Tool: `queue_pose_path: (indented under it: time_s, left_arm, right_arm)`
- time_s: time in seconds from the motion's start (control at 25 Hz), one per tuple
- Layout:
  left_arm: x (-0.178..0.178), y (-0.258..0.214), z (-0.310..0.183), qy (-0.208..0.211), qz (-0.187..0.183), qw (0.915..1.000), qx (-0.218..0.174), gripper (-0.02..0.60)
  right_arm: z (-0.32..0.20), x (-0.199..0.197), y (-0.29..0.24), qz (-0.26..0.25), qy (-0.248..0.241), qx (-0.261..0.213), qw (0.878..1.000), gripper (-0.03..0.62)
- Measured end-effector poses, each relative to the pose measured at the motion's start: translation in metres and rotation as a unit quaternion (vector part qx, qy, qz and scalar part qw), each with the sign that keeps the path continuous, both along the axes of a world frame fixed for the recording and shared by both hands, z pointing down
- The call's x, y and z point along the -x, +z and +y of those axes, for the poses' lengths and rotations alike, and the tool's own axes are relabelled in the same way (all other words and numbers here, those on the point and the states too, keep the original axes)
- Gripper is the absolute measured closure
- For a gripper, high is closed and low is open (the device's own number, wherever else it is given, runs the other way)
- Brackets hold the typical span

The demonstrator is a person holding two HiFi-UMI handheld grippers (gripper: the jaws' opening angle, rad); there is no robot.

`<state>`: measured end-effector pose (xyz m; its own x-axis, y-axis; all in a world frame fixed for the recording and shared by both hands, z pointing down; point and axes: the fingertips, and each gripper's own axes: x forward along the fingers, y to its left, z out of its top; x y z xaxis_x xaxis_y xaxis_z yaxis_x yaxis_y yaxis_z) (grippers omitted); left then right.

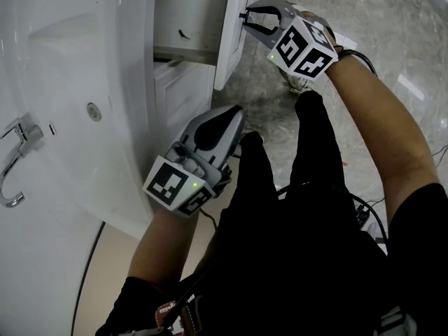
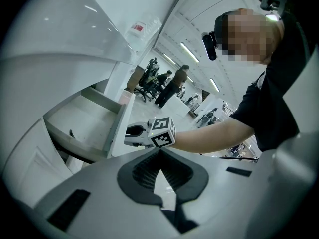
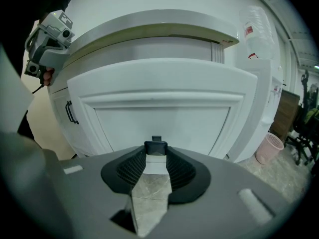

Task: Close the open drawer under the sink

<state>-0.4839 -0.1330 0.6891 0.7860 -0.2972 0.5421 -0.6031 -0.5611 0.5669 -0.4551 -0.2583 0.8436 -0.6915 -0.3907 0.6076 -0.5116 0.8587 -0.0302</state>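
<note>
The white drawer (image 1: pixel 183 21) under the sink stands pulled out, its front panel (image 1: pixel 233 37) toward the floor side. My right gripper (image 1: pixel 246 19) is at that panel, and its jaws pinch the small black drawer handle (image 3: pixel 156 144) in the middle of the drawer front (image 3: pixel 159 108). The left gripper view shows the same right gripper (image 2: pixel 133 131) against the drawer's front panel (image 2: pixel 119 128). My left gripper (image 1: pixel 236 115) hangs lower, beside the cabinet and off the drawer. It is shut, tips touching (image 2: pixel 159 152), with nothing in it.
The white basin (image 1: pixel 63 75) and chrome tap (image 1: pixel 14 159) fill the left. Below the drawer is a cabinet door (image 1: pixel 175 93) with a black pull (image 3: pixel 71 112). A pink bin (image 3: pixel 270 146) stands at the vanity's far side. Marble floor (image 1: pixel 371 19) lies to the right.
</note>
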Motion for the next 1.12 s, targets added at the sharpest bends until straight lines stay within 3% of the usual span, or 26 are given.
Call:
queue_pose_path:
  time_s: [0.84, 1.12]
  left_arm:
    - [0.007, 0.007, -0.004, -0.001, -0.006, 1.0, 0.001, 0.589]
    - [0.009, 0.014, -0.006, -0.013, -0.024, 0.9996, -0.01, 0.589]
  right_arm:
    - [-0.009, 0.012, -0.001, -0.016, 0.012, -0.004, 1.0, 0.47]
    - [-0.012, 0.018, -0.001, -0.021, 0.013, -0.005, 1.0, 0.47]
